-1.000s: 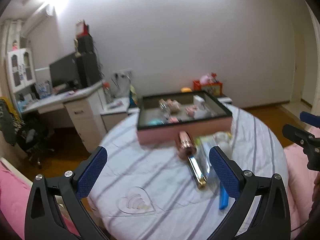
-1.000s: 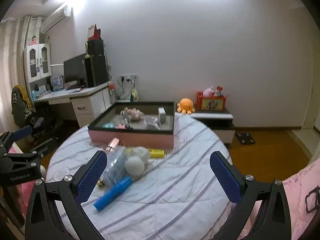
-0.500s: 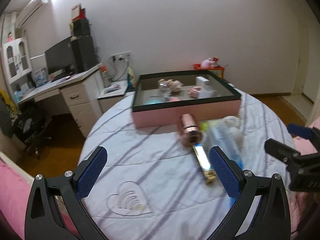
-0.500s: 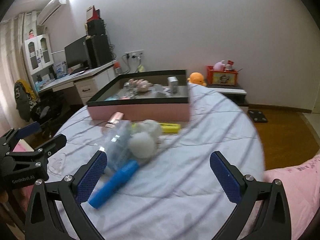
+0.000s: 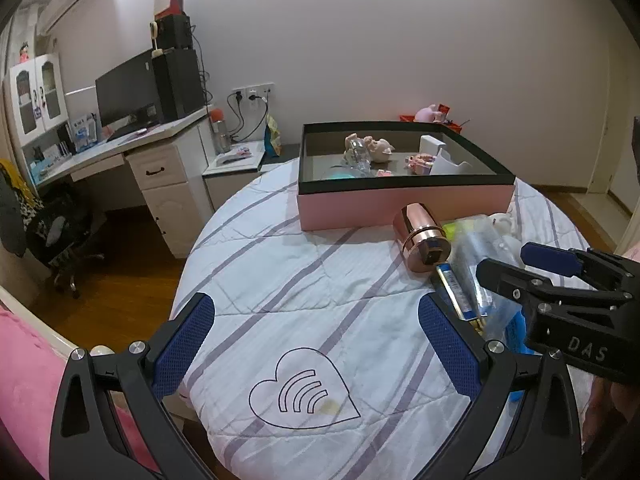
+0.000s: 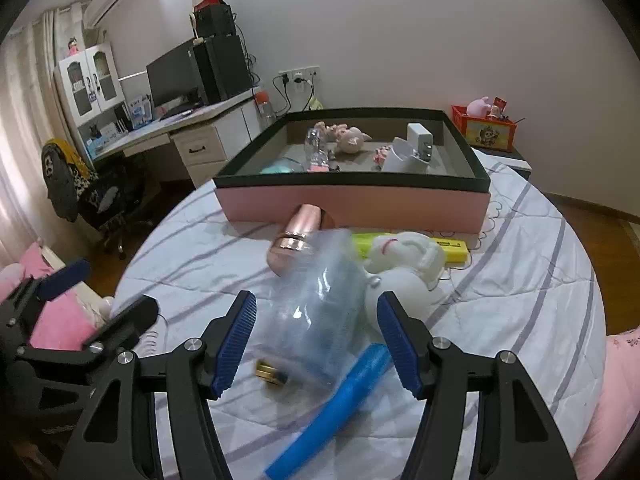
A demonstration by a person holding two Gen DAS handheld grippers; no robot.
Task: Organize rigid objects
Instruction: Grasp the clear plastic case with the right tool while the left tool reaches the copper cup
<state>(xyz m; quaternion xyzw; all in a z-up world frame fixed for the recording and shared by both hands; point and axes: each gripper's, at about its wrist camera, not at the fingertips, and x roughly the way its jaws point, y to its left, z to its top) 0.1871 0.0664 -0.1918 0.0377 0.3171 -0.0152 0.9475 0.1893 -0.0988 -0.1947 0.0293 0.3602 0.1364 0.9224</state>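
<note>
A pile lies on the round striped bed cover in front of a pink box (image 6: 352, 204) with a black rim. It holds a clear plastic bottle (image 6: 320, 300), a rose-gold cylinder (image 6: 298, 236), a blue tube (image 6: 336, 408), a white plush toy (image 6: 408, 264) and a yellow bar (image 6: 452, 248). My right gripper (image 6: 316, 340) has its jaws closing around the clear bottle, with a gap on each side. My left gripper (image 5: 316, 340) hangs wide open over bare cover near a heart print. In the left wrist view the right gripper (image 5: 506, 261) reaches in beside the cylinder (image 5: 420, 236).
The pink box (image 5: 404, 200) holds several small toys and a white charger. A desk (image 5: 132, 148) with a monitor stands at the left, with a chair beside it. Pink bedding (image 6: 60, 320) lies at the left edge. An orange toy crate (image 6: 484, 132) sits behind the bed.
Both grippers came lower and closer to the pile. The right gripper's jaws narrowed from wide open, with the clear bottle now between them. The right gripper reaches further into the left wrist view.
</note>
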